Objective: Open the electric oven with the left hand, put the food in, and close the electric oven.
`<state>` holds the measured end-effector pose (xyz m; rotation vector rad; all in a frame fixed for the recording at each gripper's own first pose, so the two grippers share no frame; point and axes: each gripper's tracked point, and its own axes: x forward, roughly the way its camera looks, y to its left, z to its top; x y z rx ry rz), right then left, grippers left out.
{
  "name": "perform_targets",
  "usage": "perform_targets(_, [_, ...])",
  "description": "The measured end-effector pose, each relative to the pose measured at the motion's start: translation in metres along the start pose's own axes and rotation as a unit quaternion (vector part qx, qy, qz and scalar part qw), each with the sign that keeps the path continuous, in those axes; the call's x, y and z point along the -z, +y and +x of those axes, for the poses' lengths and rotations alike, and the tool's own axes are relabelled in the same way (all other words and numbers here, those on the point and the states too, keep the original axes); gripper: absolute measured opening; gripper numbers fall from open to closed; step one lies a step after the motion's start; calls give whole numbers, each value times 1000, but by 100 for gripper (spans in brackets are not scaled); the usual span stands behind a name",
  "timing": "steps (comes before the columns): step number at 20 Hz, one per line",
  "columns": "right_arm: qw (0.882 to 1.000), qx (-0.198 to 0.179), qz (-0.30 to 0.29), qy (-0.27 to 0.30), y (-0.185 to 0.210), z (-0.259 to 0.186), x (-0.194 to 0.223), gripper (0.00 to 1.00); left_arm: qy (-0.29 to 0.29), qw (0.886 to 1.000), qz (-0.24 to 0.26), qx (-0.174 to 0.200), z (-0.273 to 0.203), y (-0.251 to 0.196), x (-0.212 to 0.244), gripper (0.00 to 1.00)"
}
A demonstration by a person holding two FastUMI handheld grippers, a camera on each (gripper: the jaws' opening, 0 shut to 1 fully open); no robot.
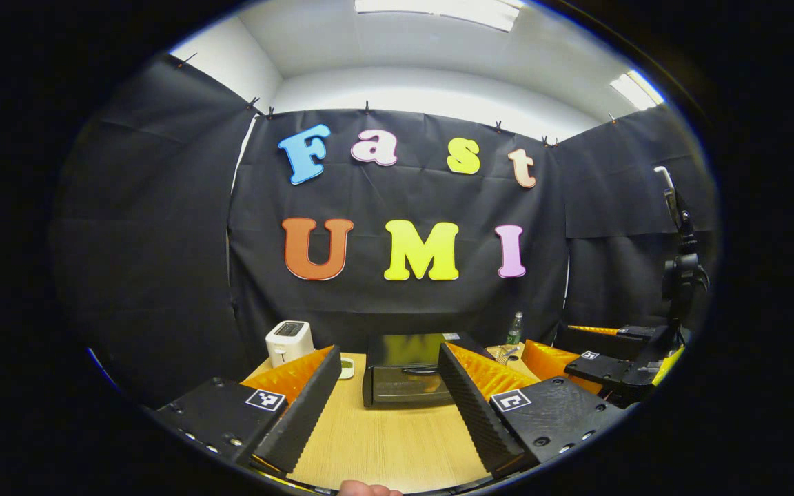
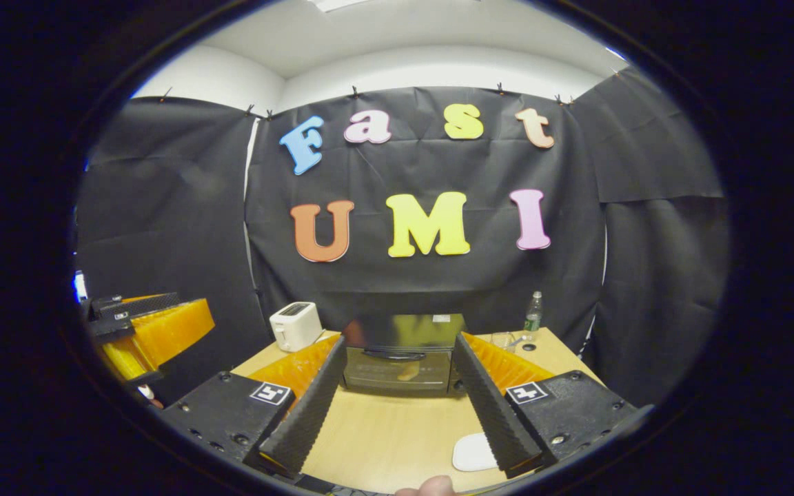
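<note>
Two grippers up, both spread wide and empty. Left gripper (image 1: pixel 387 406) over bare wooden table (image 1: pixel 390 441), aimed at the oven, well short of it; thumb tip at bottom edge of left gripper view. Right gripper (image 2: pixel 397 406) likewise clear of everything, white flat object (image 2: pixel 474 452) on the table just beside its right finger: possibly the food or its plate, cannot tell which. Right gripper also seen at the right edge of the left gripper view (image 1: pixel 611 365), held off to the side.

Electric oven (image 1: pixel 407 375) at table centre, door shut, dark bar handle (image 1: pixel 419 370) across top of glass door. Step in hand, by judgement: approach for door opening, not yet begun.

For a clean approach: advance left gripper level, centre on the handle bar, fingers above and below the bar, close only once bar sits deep between pads; pull outward and down along hinge arc, no sideways drag. Keep right gripper parked off the door's swing path.

Beyond: small white dish (image 1: pixel 347 367) left of oven, white toaster (image 1: pixel 289 342) behind it, bottle (image 1: pixel 515 329) at rear right
</note>
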<state>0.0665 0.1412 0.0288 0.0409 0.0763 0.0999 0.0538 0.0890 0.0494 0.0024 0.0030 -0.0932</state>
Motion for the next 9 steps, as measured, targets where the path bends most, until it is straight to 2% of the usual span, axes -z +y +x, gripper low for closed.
perform_targets(4, [1000,-6,-4,-1,14,-6,2,97,6,1000,-3,-15,-5,14,8,93])
perform_targets(9, [1000,-6,-6,1,17,-7,3,97,14,1000,-8,-13,-6,18,14,93])
